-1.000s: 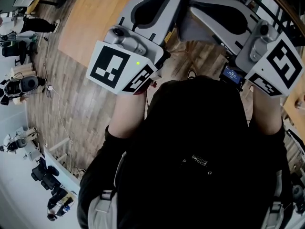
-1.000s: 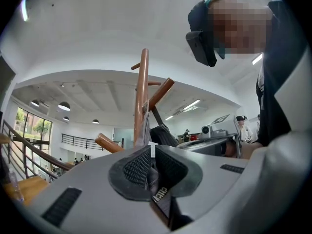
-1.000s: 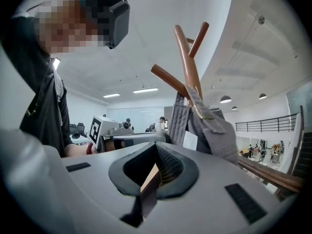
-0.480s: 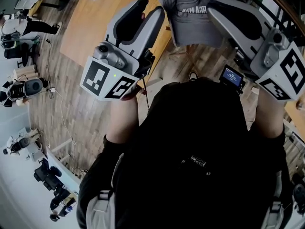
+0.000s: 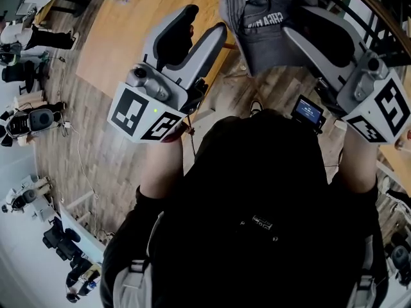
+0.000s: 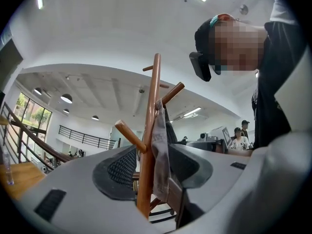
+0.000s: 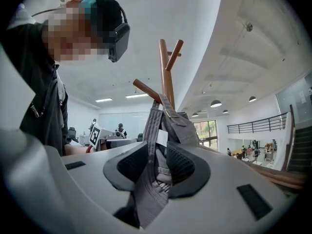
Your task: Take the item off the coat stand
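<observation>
Grey cap (image 7: 158,165), hung on coat stand (image 7: 165,67) (wooden)

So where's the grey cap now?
The grey cap hangs on the wooden coat stand, centre of the right gripper view, between the jaws of the right hand-held gripper, which have just been opening.

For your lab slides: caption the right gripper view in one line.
Grey cap hanging on the wooden coat stand, between the jaws of the right tool, which have just been opening.
</observation>
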The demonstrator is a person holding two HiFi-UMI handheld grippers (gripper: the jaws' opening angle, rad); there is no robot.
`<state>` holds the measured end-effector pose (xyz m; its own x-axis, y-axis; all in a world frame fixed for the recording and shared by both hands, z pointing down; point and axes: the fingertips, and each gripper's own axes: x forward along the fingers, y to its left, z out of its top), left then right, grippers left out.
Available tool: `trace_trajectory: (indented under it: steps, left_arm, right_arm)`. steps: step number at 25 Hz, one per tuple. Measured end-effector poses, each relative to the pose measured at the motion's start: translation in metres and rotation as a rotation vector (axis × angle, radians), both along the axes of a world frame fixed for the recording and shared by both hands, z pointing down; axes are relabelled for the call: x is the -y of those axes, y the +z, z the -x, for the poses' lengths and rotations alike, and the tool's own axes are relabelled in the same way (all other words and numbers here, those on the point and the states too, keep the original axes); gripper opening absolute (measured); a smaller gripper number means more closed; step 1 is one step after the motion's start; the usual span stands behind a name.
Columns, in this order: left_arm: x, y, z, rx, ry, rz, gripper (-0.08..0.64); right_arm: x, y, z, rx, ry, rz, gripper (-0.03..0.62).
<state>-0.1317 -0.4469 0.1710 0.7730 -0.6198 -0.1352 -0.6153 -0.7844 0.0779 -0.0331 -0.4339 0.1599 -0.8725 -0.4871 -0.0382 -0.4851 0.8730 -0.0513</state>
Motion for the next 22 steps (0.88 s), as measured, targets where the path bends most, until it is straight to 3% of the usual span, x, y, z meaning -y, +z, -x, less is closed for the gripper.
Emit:
trace_trajectory:
  steps: [6,13,22]
  left_arm:
    - [-0.005,-0.003,-0.007,0.026,0.033,-0.013,0.223]
    - [-0.002,-0.002,-0.01,0.048,0.014,-0.017,0.239]
    - [-0.006,-0.003,-0.02,0.056,0.027,-0.015,0.239]
  right_arm:
    - [-0.005,-0.02,-0.003,0.047,0.006,-0.02,0.125]
    - [0.0,-0.023,-0.022,0.046,0.11,-0.044,0.223]
    - [0.003,-0.003,-0.004,0.014,0.087,-0.003,0.227]
